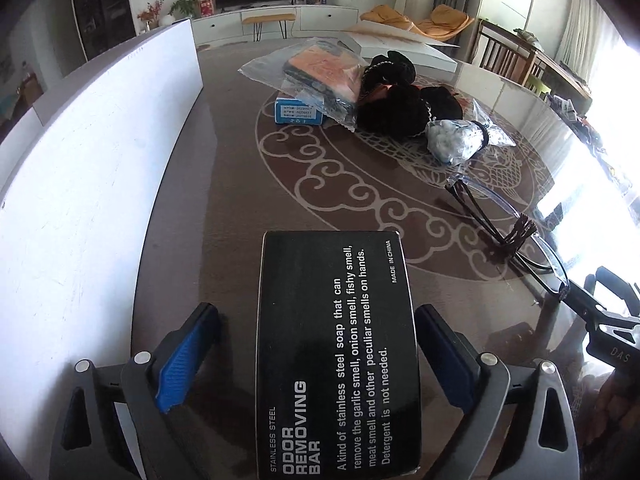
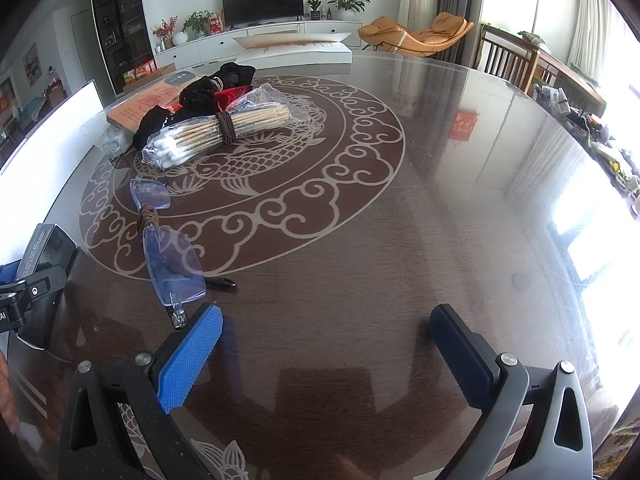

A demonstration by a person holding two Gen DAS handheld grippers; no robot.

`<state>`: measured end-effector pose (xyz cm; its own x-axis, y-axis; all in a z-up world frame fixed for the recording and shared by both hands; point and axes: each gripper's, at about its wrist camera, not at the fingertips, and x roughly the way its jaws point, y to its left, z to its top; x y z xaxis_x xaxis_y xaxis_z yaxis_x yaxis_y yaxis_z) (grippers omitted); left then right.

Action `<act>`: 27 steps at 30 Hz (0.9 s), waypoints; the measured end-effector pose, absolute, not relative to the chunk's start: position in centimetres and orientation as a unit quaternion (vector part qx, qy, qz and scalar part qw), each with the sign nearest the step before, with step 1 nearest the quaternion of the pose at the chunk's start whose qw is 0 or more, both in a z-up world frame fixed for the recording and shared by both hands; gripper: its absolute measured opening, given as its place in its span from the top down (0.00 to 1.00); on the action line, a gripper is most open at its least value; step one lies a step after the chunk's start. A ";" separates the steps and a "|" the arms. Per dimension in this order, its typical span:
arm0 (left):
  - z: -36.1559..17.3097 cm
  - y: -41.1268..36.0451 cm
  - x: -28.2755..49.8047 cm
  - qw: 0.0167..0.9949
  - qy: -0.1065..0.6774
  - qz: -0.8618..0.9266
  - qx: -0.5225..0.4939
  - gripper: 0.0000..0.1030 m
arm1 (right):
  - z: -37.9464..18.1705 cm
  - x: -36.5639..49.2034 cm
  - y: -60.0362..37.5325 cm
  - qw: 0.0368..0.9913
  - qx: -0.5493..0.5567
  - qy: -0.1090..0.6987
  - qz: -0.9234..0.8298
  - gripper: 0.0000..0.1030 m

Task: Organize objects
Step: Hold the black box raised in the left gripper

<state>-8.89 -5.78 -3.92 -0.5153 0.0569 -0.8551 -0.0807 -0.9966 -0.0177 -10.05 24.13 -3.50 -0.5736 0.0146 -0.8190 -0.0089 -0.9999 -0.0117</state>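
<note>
Box lies flat on table between our left gripper pads, jaws spread, left pad clear | right gripper released, empty | glasses nearby.

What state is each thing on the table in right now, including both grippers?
left gripper: open, fingers either side of the box
black box: lying flat, label up
right gripper: open, nothing between its fingers
glasses: folded, lying flat
cotton swabs: bagged, tied in a bundle
blue box: closed, under a plastic bag
</note>
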 end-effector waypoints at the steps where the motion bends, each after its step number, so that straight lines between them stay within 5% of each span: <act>1: -4.1 -5.5 -8.8 0.038 0.025 0.871 -0.489 0.01 | -3.5 -10.0 24.1 0.007 -0.462 -0.003 0.887 0.00; 27: -4.3 -5.7 -8.5 0.040 0.023 0.883 -0.467 0.00 | -3.5 -10.1 24.1 0.007 -0.462 -0.003 0.887 0.00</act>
